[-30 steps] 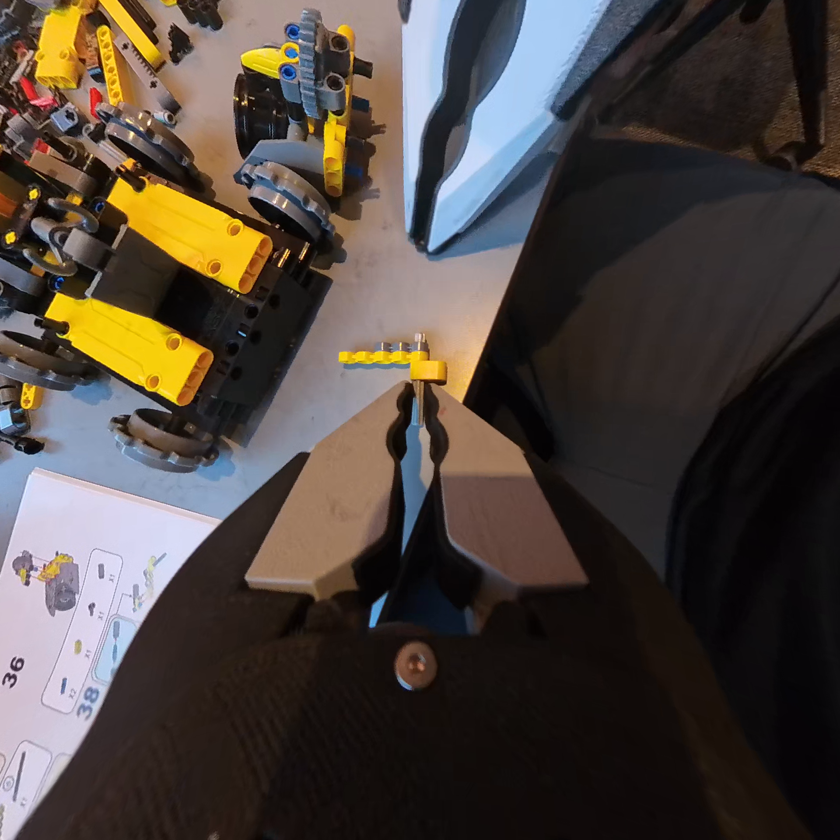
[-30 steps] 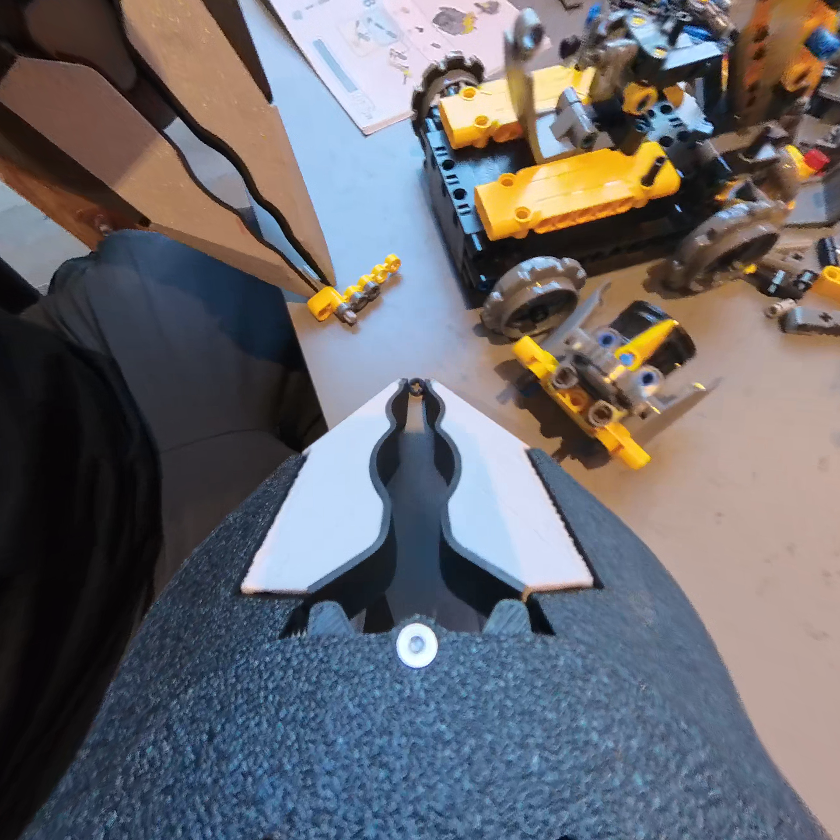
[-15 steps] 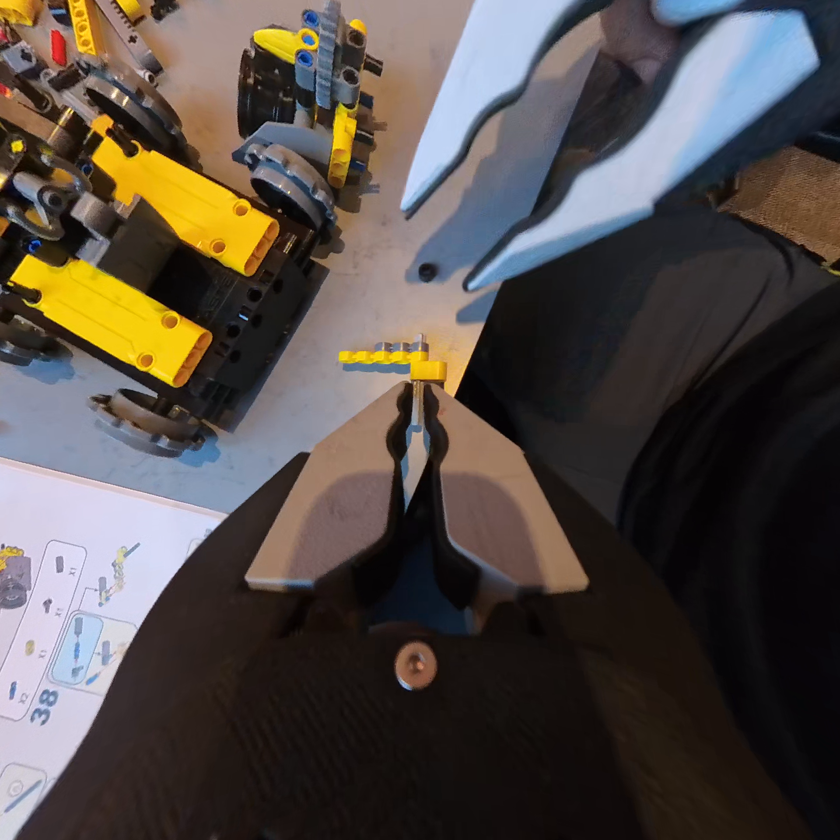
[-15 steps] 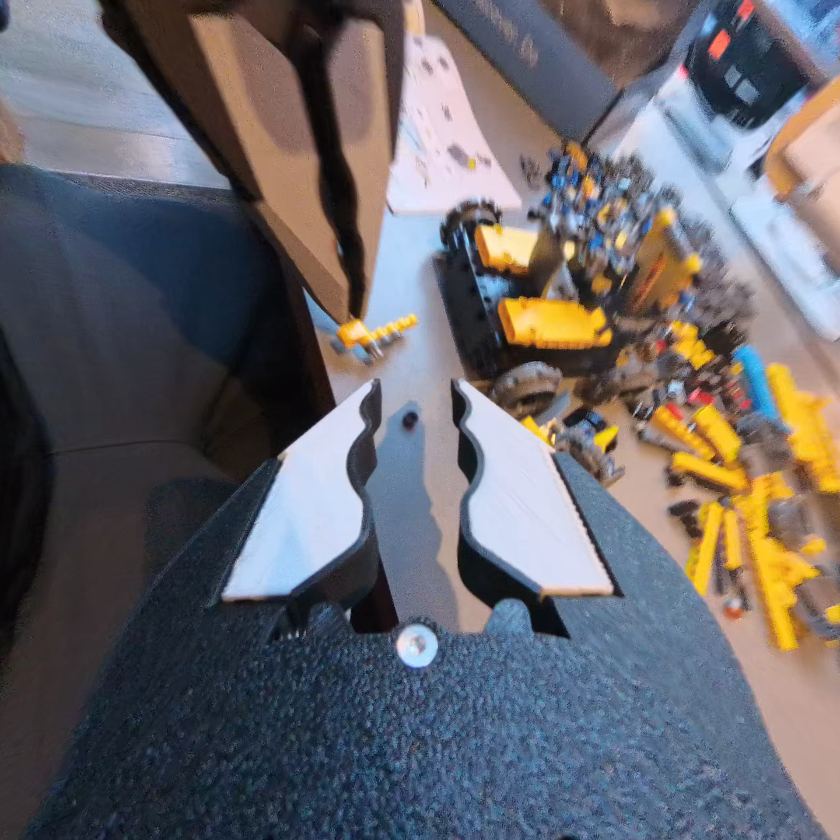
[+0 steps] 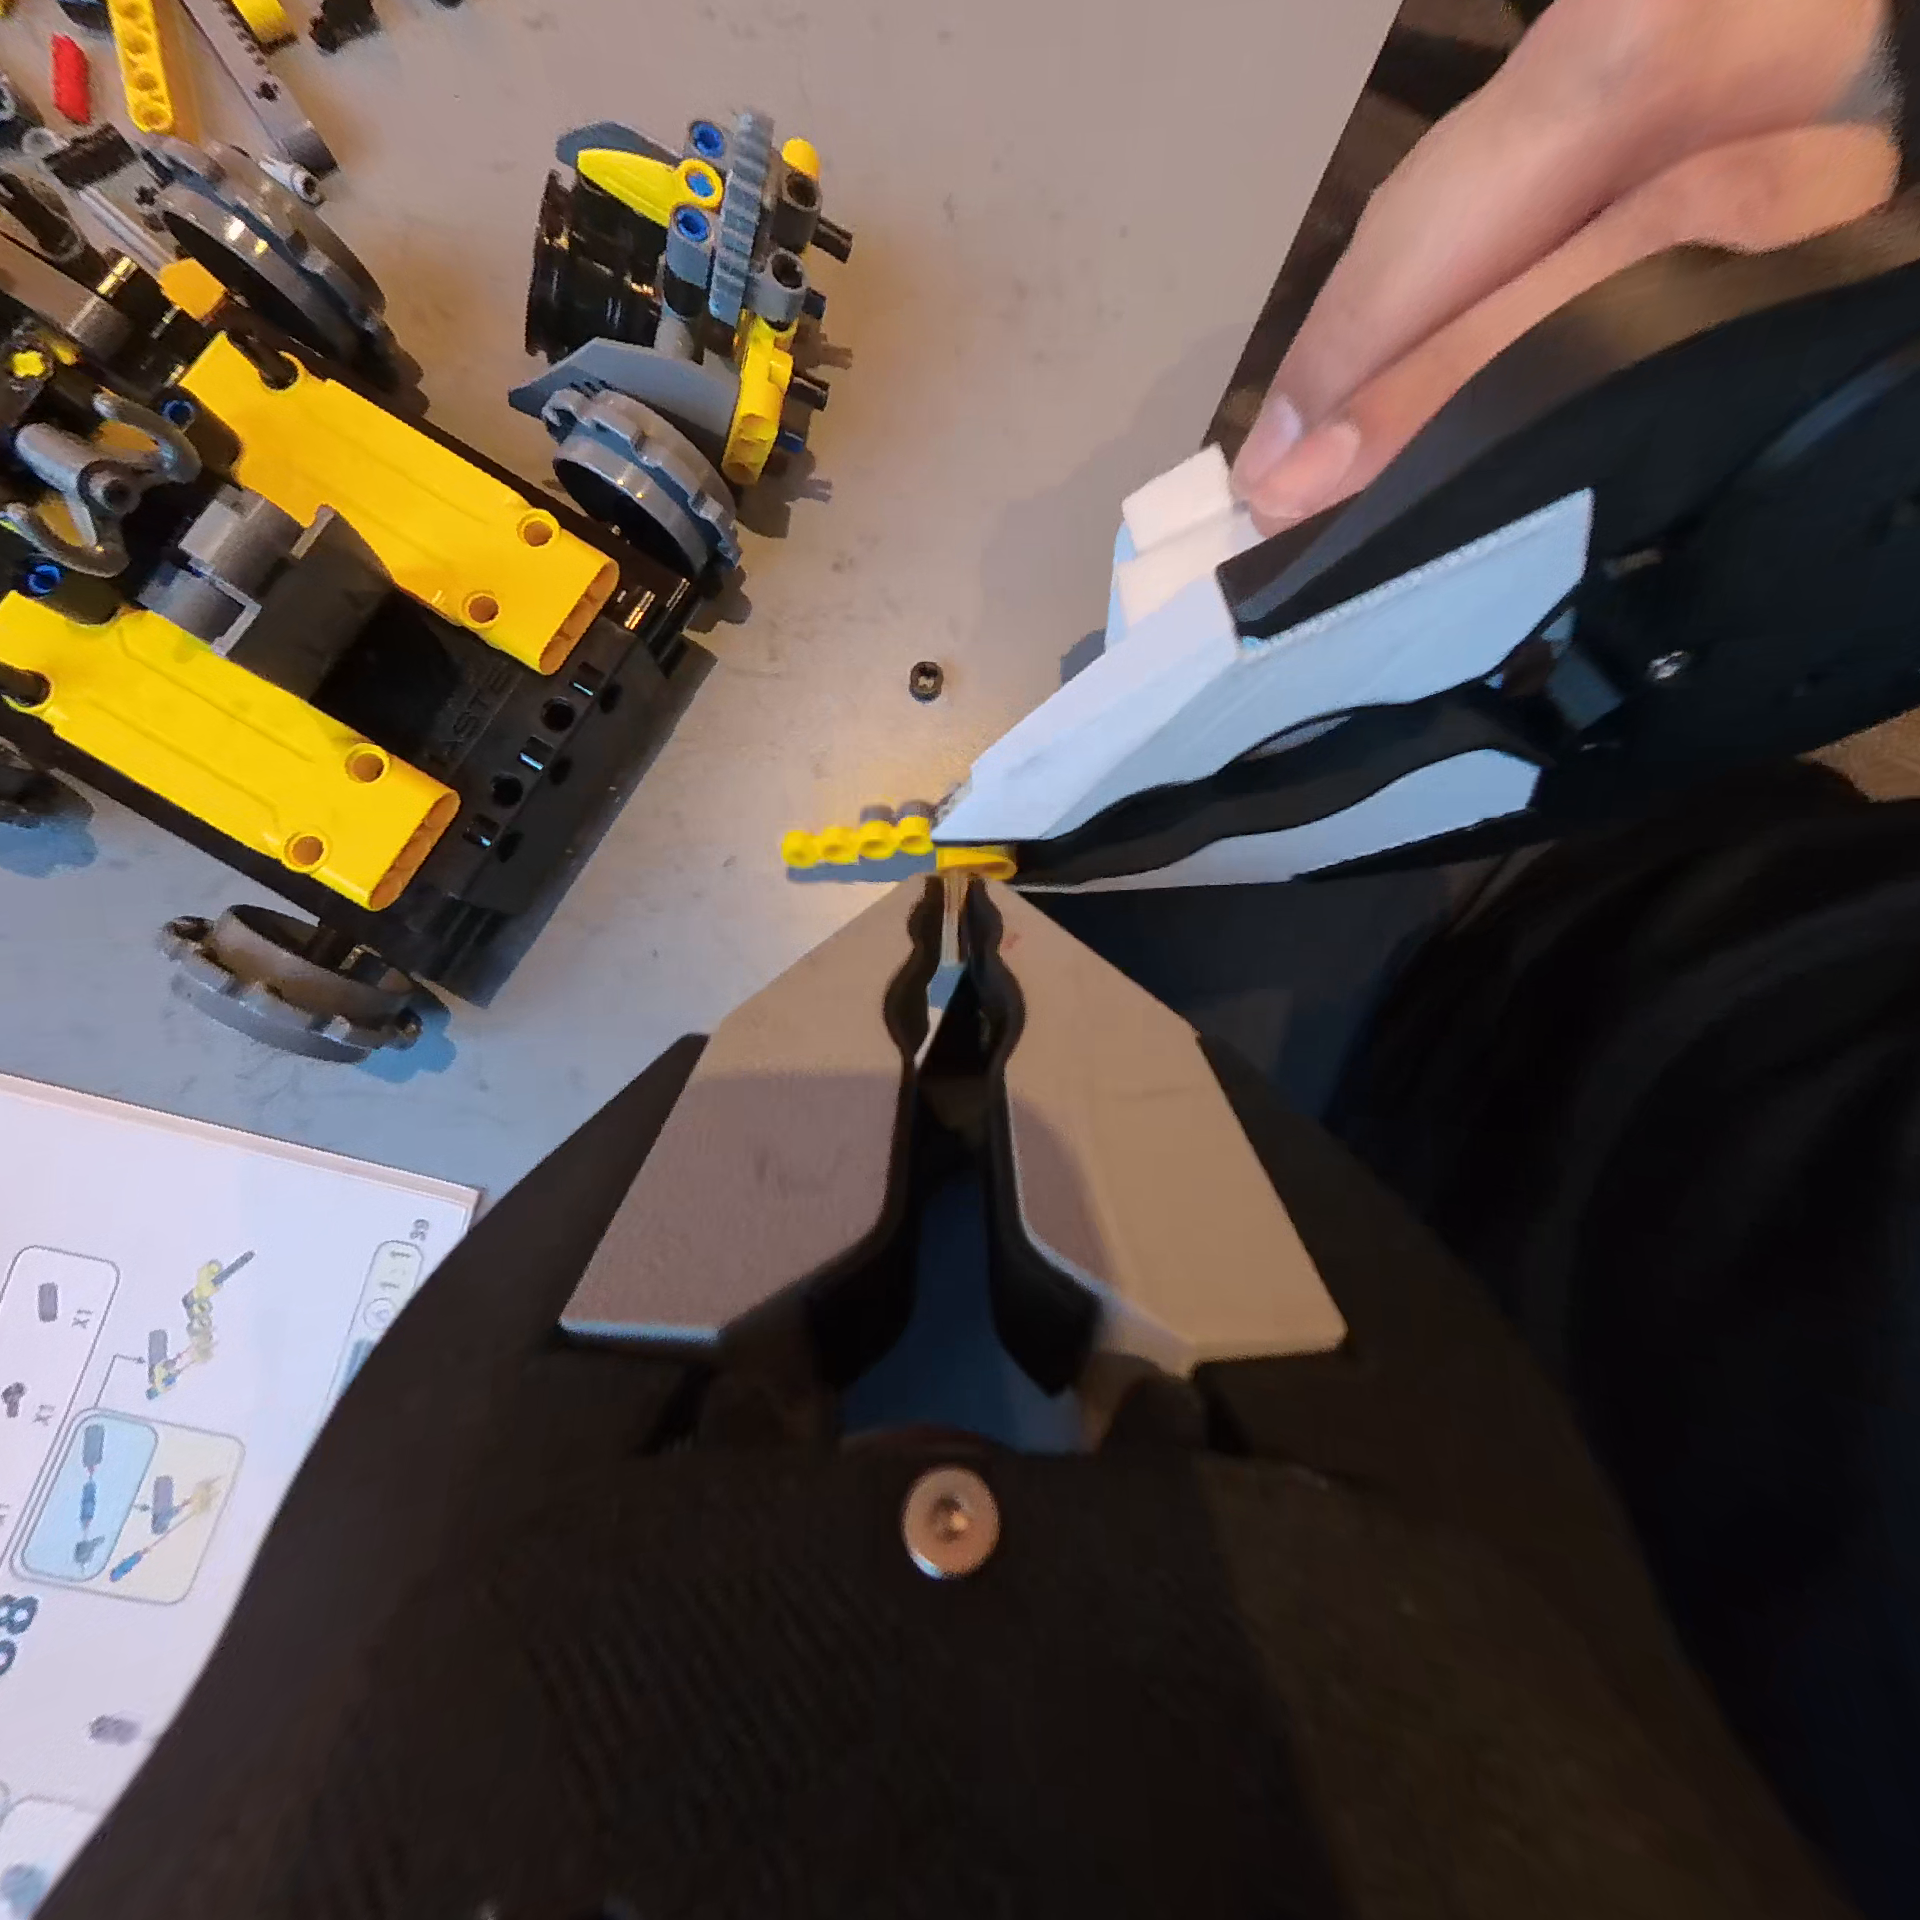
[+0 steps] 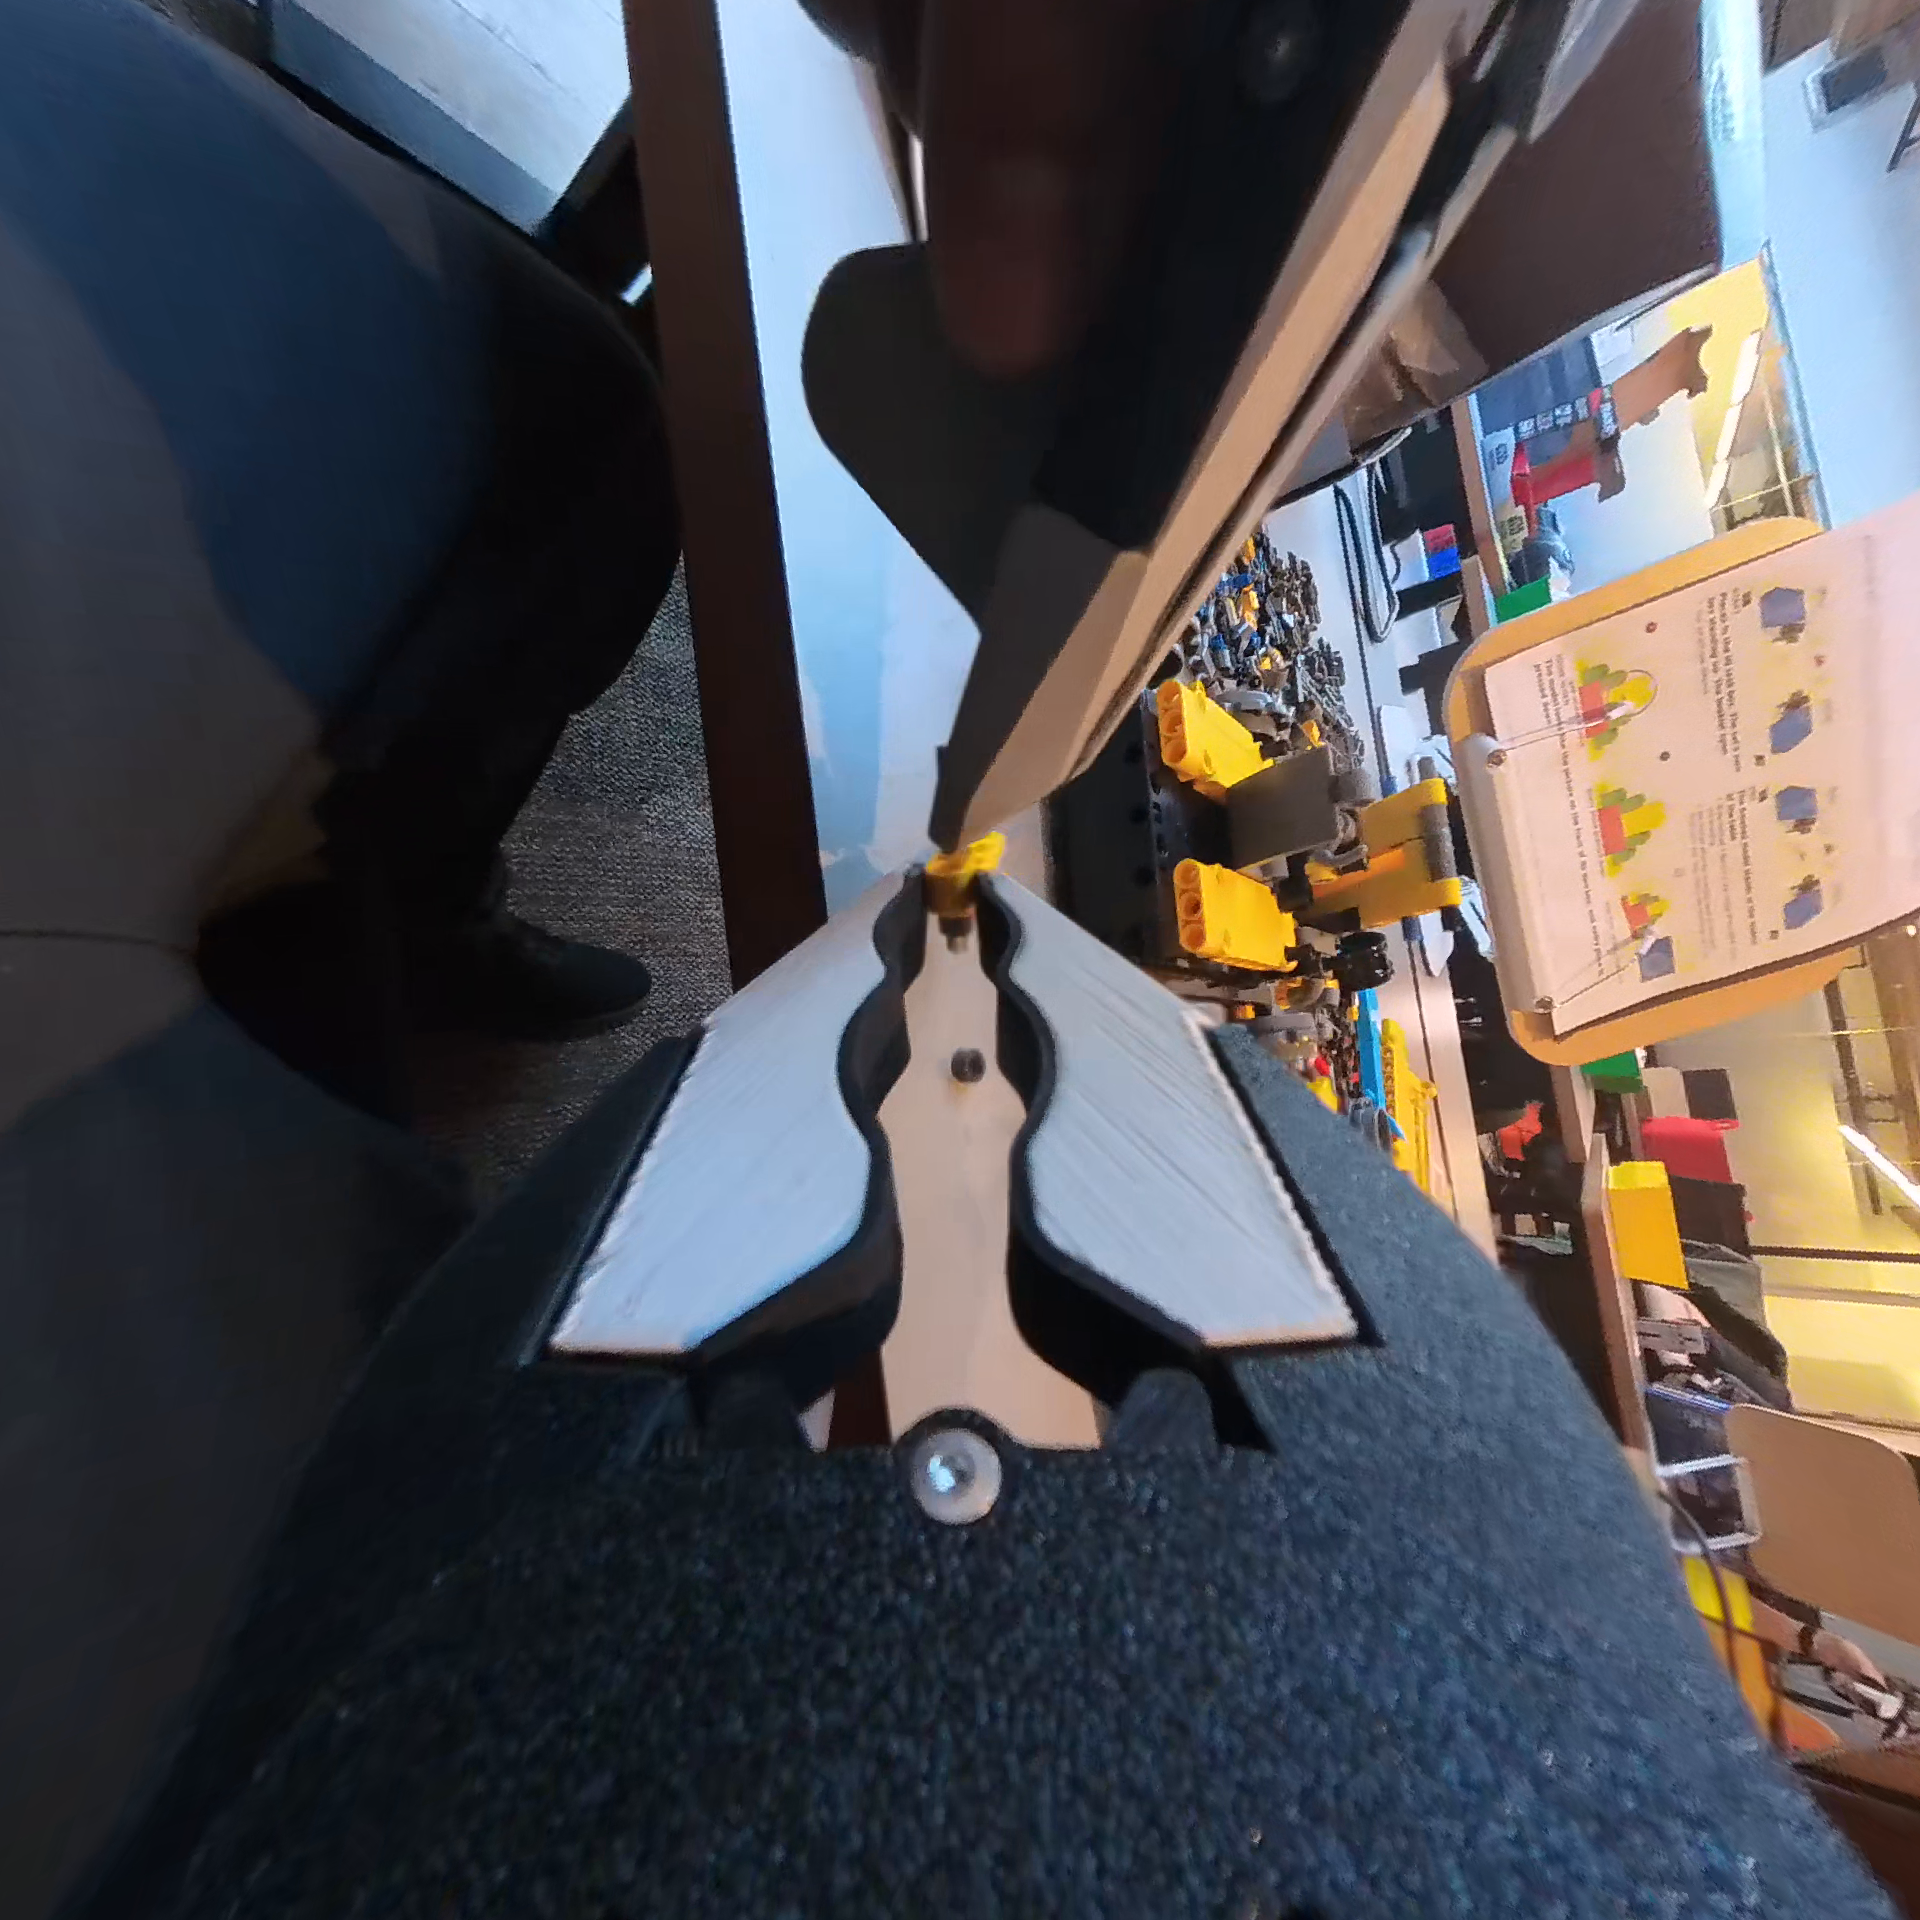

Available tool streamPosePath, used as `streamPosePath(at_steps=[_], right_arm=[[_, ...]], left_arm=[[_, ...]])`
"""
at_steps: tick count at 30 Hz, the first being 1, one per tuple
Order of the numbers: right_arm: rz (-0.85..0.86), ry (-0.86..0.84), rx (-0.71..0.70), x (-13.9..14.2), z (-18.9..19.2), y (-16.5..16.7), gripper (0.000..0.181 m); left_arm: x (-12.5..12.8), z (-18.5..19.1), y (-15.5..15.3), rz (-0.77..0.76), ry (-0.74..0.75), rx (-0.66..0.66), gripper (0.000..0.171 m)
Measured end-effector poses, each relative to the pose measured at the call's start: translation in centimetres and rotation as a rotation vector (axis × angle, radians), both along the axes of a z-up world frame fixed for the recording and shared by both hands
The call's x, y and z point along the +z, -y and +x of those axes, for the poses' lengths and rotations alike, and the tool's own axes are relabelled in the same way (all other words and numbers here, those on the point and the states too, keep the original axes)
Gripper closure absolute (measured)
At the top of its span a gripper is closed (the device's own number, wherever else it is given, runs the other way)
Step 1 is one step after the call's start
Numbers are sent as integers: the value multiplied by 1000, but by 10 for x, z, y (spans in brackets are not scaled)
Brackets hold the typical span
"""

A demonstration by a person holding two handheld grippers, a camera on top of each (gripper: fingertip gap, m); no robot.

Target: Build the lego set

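The left gripper [image 5: 951, 914] has its fingers closed on a thin grey axle [image 5: 951, 935], which sticks out just past their tips. On the far end of that axle sits a small yellow connector [image 5: 977, 859], and a short yellow beam [image 5: 857, 844] with a row of holes and grey pins runs off from it to the side. The whole little assembly is held just above the near edge of the desk [image 5: 1039, 260], next to the person's lap. The right gripper [image 6: 951, 899] comes in from the side, a hand [image 5: 1558, 208] on its body, and its tips are pinched on the yellow connector from both flanks. In the right wrist view the piece sits squarely between them while the wavy gap behind the tips is empty. So both grippers grip the same assembly, almost tip to tip, one on the axle and one on the connector. A small black bush [image 5: 925, 681] lies loose on the desk just beyond the held piece, apart from it. Farther in from the near edge stand a large yellow-and-black vehicle model [image 5: 395, 623] and a smaller gear sub-assembly [image 5: 707, 312]. An open instruction booklet [image 5: 156, 1299] lies along the near edge beside the left gripper.
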State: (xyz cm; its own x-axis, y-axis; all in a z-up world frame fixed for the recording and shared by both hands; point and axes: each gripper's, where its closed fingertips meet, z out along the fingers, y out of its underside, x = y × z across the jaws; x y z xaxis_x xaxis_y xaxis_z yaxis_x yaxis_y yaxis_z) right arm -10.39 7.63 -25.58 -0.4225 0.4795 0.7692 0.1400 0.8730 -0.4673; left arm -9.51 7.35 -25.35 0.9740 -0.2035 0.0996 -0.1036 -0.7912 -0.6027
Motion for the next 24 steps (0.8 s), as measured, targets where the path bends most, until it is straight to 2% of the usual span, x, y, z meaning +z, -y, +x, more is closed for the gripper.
streamPosePath(at_steps=[3, 7, 11, 13, 18, 22, 24], right_arm=[[-26, -31, 5, 5, 2, -1, 174], [-76, -88, 14, 16, 4, -2, 174], [-135, -122, 47, 24, 6, 0, 174], [-196, -118, 82, 28, 7, 2, 174], [-518, -57, 149, 41, 9, 0, 174], [-808, 9, 213, 57, 12, -7, 174], [-905, 31, 238, 60, 13, -9, 174]], left_arm=[[7, 3, -1, 73, 10, 36, 168], [22, 4, -5, 302, 40, 151, 169], [35, 2, 15, 472, 12, 216, 155], [34, 7, 29, 503, 20, 217, 150], [3, 27, 58, 544, -32, 123, 155], [7, 29, 53, 575, -98, 46, 154], [2, 30, 52, 566, -67, 44, 154]])
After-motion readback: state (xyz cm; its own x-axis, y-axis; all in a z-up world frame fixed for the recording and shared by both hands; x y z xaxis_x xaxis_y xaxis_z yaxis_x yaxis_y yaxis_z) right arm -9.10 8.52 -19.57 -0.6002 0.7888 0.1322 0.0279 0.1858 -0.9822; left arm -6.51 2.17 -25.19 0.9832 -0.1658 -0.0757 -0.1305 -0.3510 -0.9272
